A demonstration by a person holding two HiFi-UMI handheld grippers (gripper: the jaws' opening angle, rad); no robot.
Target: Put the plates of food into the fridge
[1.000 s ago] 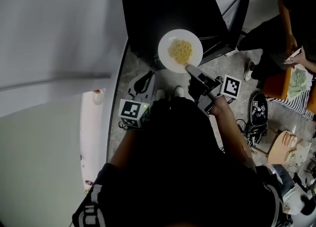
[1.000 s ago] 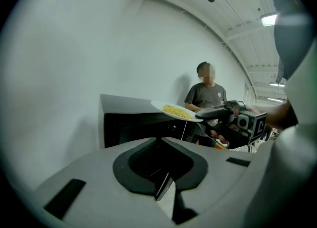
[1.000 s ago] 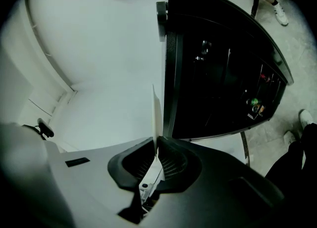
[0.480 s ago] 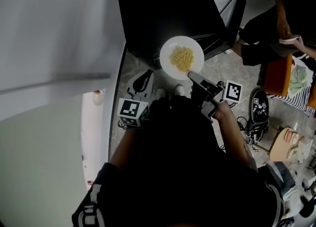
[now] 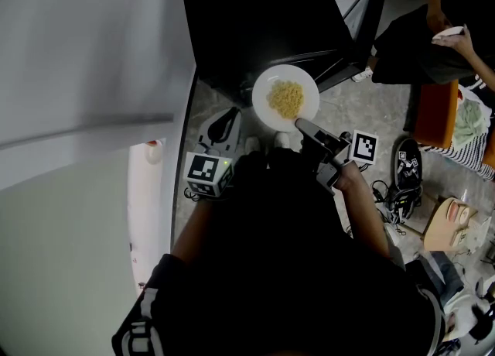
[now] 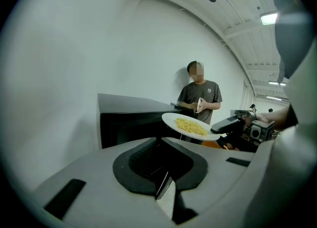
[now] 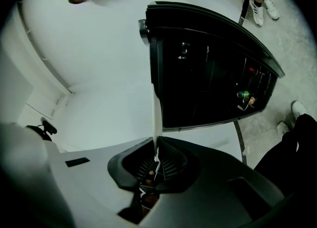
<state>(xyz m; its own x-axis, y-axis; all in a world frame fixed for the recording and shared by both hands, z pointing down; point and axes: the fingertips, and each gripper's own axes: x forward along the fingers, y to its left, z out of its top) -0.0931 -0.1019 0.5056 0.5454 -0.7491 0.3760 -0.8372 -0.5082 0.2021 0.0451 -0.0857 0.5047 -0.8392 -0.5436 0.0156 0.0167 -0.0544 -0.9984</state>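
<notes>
You're pinching a smooth, glossy white plate (image 5: 265, 107), ceramic by its look, in the right claw (image 7: 155, 161), whose ribbed black pads (image 7: 170, 166) are sitting in a matt grey plastic shell. The left claw (image 6: 163, 175) is wearing the same smooth, matt grey plastic. Ahead of you the fridge (image 5: 263, 22) is showing a smooth black casing with a faint sheen, and the floor (image 5: 363, 107) is looking like speckled grey stone.

White wall (image 5: 93, 37), grey speckled floor (image 5: 363, 107), orange seat (image 5: 433, 118), ceiling light (image 6: 269, 18) lit.
</notes>
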